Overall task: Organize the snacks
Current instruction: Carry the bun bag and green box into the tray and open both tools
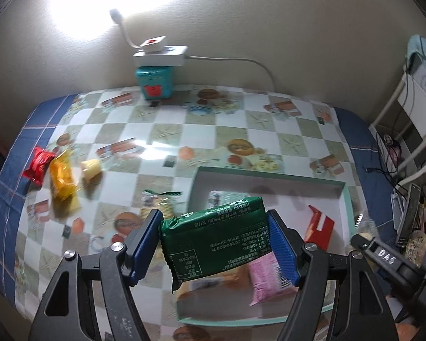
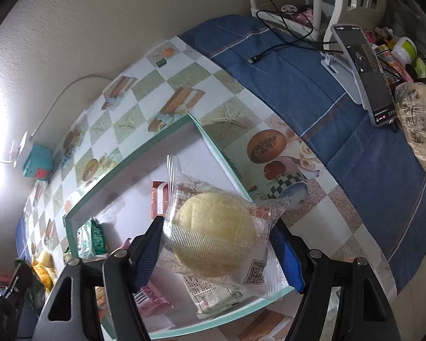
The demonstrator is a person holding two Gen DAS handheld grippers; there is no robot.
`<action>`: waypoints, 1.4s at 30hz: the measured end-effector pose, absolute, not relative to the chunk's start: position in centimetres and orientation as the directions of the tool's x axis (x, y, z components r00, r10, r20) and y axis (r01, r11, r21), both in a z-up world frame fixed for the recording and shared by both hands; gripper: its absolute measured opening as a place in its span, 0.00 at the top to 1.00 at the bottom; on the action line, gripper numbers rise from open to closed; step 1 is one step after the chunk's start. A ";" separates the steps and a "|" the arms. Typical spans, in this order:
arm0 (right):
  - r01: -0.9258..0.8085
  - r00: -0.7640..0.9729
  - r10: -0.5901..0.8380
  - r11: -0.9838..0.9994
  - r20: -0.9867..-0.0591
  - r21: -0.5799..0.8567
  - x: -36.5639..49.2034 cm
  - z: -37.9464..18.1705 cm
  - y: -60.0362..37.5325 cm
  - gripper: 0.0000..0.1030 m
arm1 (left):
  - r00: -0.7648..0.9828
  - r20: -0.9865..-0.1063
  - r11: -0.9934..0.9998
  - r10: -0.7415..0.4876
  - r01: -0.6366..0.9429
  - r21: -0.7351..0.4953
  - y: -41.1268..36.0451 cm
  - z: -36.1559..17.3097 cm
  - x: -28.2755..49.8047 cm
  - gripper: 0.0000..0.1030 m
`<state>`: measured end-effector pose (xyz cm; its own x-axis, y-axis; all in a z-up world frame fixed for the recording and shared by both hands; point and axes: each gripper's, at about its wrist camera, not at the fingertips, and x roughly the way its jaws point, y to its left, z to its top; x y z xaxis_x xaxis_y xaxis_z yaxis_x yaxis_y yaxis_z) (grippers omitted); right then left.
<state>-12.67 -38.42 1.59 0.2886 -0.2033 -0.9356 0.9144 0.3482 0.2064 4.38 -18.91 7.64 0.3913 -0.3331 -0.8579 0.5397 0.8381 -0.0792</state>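
Snacks, left wrist view: my left gripper [image 1: 215, 244] has its fingers closed on a green packet [image 1: 215, 238], held above the near left part of the white box [image 1: 269, 182]. Red [image 1: 38, 164] and orange packets [image 1: 61, 177] lie far left on the tablecloth [image 1: 184, 130].

Right wrist view: my right gripper [image 2: 217, 251] clamps a clear-wrapped round cake [image 2: 215, 233] over the box's near right side.

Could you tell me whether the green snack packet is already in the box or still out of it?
Still out: the left gripper holds the green packet above the box, not resting inside.
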 end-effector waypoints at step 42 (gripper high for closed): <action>0.902 0.247 -0.218 0.408 -0.944 0.142 -9.5 0.7 -36.3 0.00 | 0.327 -0.885 0.850 -0.332 0.510 -0.130 -19.6 4.3 8.6 0.10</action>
<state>-9.52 -36.30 0.67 0.2470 -0.2176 -0.9443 0.9018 0.4083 0.1418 8.60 -19.62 4.26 0.3274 -0.3320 -0.8847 0.5103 0.8501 -0.1302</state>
